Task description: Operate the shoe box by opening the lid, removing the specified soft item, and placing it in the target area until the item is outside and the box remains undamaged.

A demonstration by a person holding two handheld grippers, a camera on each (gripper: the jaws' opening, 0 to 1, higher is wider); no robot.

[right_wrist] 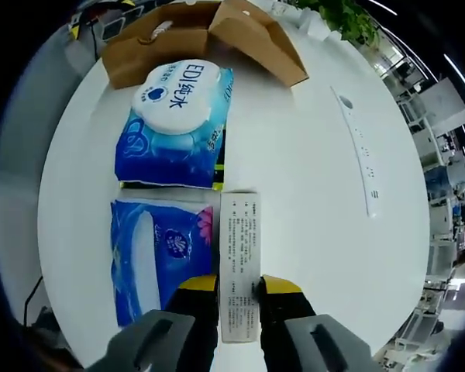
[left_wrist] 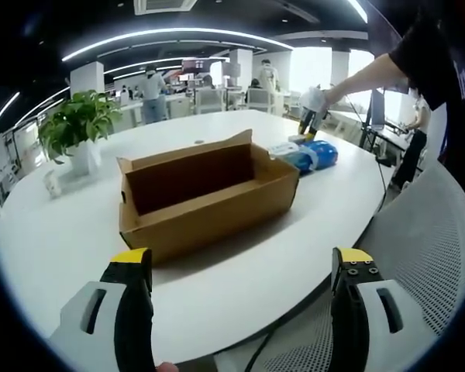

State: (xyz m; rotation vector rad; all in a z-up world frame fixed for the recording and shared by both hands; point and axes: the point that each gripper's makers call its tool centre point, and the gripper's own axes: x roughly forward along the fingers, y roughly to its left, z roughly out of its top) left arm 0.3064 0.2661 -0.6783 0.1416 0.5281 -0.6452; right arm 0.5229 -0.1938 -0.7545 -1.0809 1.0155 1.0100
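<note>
White table (left_wrist: 54, 232): left claw (left_wrist: 240, 267) wide; right claw (right_wrist: 239, 288) grips wipes pack (right_wrist: 190, 263)

The upper blue wipes pack (right_wrist: 174, 124) reads "EDI纯水" on its white lid.

The left gripper (left_wrist: 244, 287) hovered low with its two yellow-tipped jaws spread wide apart, nothing between them. The right gripper (right_wrist: 239, 293) pointed downward, its jaws drawn close together and pinching something thin and flat. In the left gripper view, the person's bare arm (left_wrist: 364, 76) reached out from a dark sleeve at far right, holding that right gripper.
</note>
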